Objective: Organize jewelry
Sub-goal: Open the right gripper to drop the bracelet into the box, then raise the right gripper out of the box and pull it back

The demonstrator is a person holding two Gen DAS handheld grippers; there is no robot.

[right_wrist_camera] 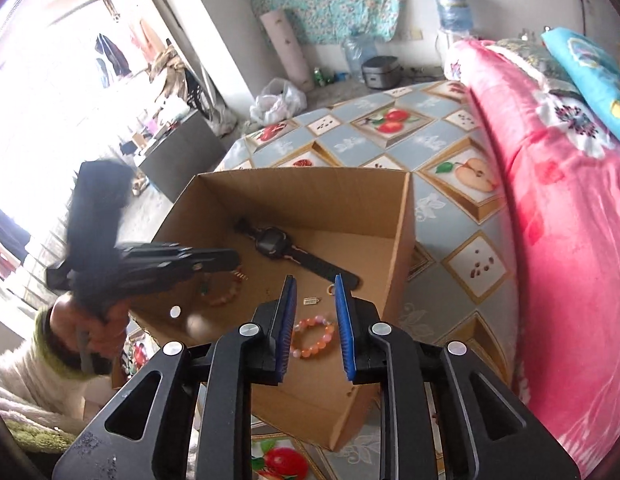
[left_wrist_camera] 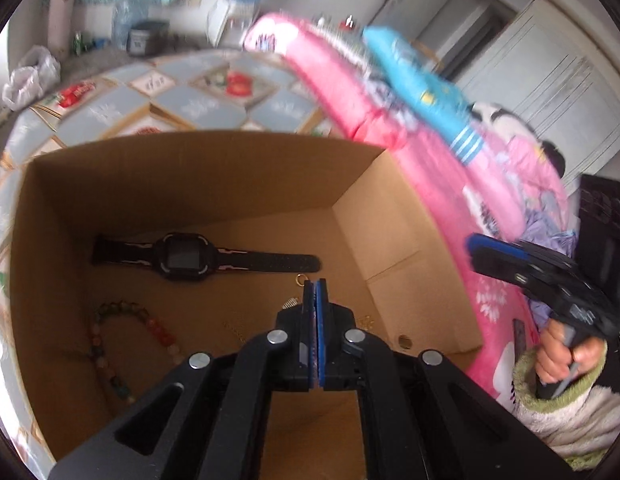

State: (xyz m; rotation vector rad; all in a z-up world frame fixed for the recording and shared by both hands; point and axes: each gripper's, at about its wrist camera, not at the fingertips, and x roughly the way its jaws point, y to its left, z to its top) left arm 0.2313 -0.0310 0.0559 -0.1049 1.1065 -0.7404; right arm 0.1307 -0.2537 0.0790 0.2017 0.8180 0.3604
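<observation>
An open cardboard box (left_wrist_camera: 190, 168) (right_wrist_camera: 402, 240) stands on the patterned table. Inside lie a black wristwatch (left_wrist_camera: 182, 256) (right_wrist_camera: 278, 244), a multicoloured bead bracelet (left_wrist_camera: 122, 328), an orange bead bracelet (right_wrist_camera: 314, 340), a small gold ring (left_wrist_camera: 301, 279) (right_wrist_camera: 331, 290) and a small silver piece (right_wrist_camera: 311, 300). My left gripper (left_wrist_camera: 315, 286) is shut with nothing seen between its pads, above the box floor near the ring. It also shows in the right wrist view (right_wrist_camera: 230, 258), over the box's left side. My right gripper (right_wrist_camera: 313, 284) is open and empty above the orange bracelet. In the left wrist view it (left_wrist_camera: 476, 248) is outside the box to the right.
The table (right_wrist_camera: 450, 148) has a fruit-pattern cloth. A pink quilt (right_wrist_camera: 558, 200) (left_wrist_camera: 390, 120) with a blue pillow (left_wrist_camera: 422, 80) lies along the right. A white plastic bag (right_wrist_camera: 278, 100), a rice cooker (right_wrist_camera: 380, 72) and water bottles are on the floor behind.
</observation>
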